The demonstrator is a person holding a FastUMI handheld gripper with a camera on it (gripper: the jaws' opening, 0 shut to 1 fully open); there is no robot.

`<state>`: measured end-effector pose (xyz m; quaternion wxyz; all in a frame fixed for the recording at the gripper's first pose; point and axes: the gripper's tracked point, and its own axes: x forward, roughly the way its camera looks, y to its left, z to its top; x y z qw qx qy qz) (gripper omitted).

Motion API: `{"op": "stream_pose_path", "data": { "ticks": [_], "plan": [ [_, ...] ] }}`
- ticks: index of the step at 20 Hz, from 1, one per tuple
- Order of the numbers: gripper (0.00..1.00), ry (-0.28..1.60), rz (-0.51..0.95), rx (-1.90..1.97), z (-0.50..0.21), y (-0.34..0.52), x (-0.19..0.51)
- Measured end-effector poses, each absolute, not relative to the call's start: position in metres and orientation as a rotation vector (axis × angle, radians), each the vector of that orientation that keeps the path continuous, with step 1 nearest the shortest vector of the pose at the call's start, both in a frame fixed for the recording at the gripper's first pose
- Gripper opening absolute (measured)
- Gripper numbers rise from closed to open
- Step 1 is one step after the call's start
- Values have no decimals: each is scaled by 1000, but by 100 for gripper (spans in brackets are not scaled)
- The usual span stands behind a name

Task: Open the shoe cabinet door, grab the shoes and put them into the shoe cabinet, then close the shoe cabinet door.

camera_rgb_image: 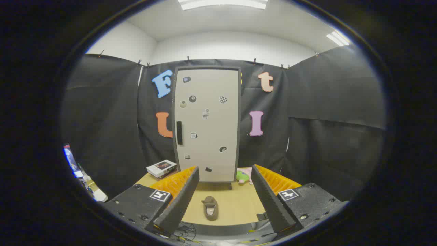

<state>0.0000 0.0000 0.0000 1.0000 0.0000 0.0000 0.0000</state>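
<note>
- gripper (225, 186) up off the counter (235, 208), jaws spread wide and released, nothing between the fingers.
- slipper (210, 207), brown-grey, lies flat on the counter in the gap between the two fingers, nearer the left one, not touching either; toe end points toward the cabinet.
- shoe cabinet (206, 124) stands upright at the far edge of the counter, beyond the fingers and straight ahead of them, against the booth's black cloth wall.
- cabinet door (211, 116) light grey with a dark frame, shut flush.
- dark vertical handle (179, 132) on the door's left side, about mid height.
- small stickers (223, 99) scattered over the door face; too small to tell what they are.
- slipper sits well in front of the cabinet's base, apart from it.
- stack of books (161, 168) on the counter's far left corner, just left of the cabinet's foot.
- green and pink plush toy (243, 176) on the counter just right of the cabinet's base, partly hidden behind the right finger.
- cables (186, 232) below the counter's near edge, between the fingers' bases.
- white wall and ceiling lights (223, 3) above the cloth.
</note>
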Motion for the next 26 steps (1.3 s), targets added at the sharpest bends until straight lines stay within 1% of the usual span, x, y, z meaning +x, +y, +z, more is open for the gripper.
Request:
{"op": "stream_pose_path", "data": {
  "ticks": [18,24,26],
  "plan": [
    [100,-44,-12,5,11,4,-2],
    [100,-44,3,25,7,21,16],
    [99,-48,31,34,9,32,25]
  ]
}}
